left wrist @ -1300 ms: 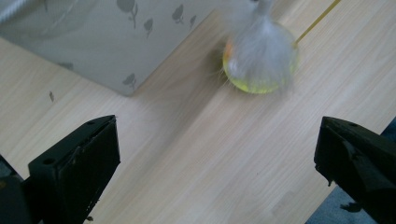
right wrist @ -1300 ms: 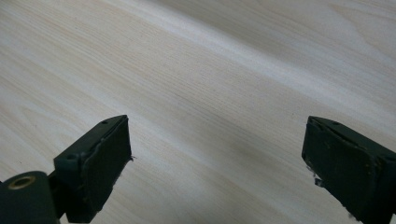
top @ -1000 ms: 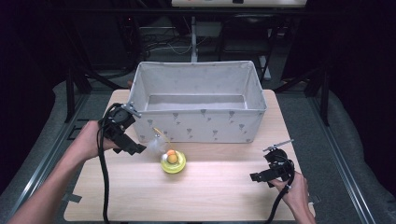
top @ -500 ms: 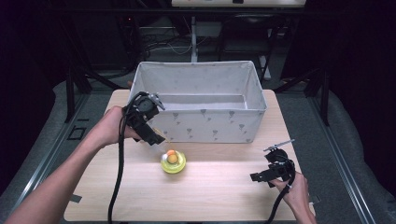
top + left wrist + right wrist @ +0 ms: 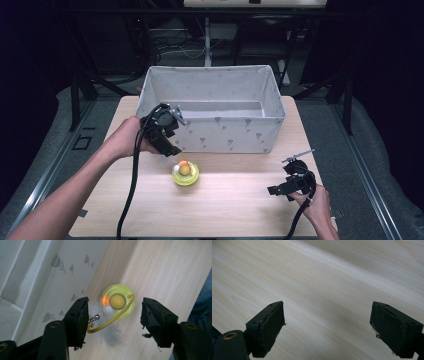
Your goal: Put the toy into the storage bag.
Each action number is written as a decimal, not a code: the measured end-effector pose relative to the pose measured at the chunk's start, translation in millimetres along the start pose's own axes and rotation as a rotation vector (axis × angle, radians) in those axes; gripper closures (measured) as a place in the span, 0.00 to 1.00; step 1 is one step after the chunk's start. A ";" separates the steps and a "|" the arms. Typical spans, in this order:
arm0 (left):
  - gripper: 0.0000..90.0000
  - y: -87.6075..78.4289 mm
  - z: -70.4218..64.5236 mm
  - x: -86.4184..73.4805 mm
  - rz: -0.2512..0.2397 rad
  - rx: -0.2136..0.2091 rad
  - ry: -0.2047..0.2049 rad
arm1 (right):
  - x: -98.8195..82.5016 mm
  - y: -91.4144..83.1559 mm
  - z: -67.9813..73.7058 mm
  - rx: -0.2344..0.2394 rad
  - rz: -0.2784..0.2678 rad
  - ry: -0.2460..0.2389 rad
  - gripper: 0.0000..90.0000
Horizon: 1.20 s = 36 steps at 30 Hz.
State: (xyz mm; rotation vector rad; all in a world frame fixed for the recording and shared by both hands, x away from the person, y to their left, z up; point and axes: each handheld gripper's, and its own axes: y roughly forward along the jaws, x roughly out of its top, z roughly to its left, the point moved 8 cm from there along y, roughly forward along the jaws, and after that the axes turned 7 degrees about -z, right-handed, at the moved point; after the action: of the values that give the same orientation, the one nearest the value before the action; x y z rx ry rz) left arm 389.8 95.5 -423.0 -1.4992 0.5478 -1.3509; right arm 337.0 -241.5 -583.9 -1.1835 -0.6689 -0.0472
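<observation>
The left gripper [image 5: 113,315] hangs wide open over the yellow toy [image 5: 118,301], its feather by one jaw, so I'd centre and drop straight before closing, while the right gripper [image 5: 327,327] idles wide open above bare table [image 5: 324,277]

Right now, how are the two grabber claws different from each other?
The left gripper hovers above the yellow toy, close beside the fabric bin; the right gripper sits far from both, over bare table. The left gripper has the toy between its jaws in its own view; the right gripper has just wood. Both are black, open and hold nothing.
</observation>
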 end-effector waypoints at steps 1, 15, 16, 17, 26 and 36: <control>0.48 1.0 -0.8 -0.5 0.006 -0.004 0.005 | -0.2 0.0 -0.1 0.001 0.002 0.001 0.14; 0.63 10.6 -9.5 -4.2 0.025 -0.031 0.079 | -0.3 2.4 1.7 0.005 -0.007 0.015 0.14; 0.64 10.6 -9.5 -4.2 0.025 -0.031 0.079 | -0.3 2.4 1.7 0.005 -0.007 0.015 0.14; 0.65 10.9 -10.7 -3.6 0.021 -0.036 0.084 | -0.5 2.0 1.4 0.005 0.001 0.008 0.15; 0.74 13.1 -11.4 -2.7 0.036 -0.037 0.110 | -0.8 2.7 1.8 0.018 0.010 -0.005 0.15; 0.82 15.7 -11.9 0.1 0.026 -0.036 0.108 | -1.0 3.0 2.1 0.020 0.012 -0.004 0.15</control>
State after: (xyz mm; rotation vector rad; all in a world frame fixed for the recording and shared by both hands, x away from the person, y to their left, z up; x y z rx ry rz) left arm 383.3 84.9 -438.2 -1.4488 0.6612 -1.4142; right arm 336.4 -238.7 -586.5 -1.1684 -0.6640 -0.0279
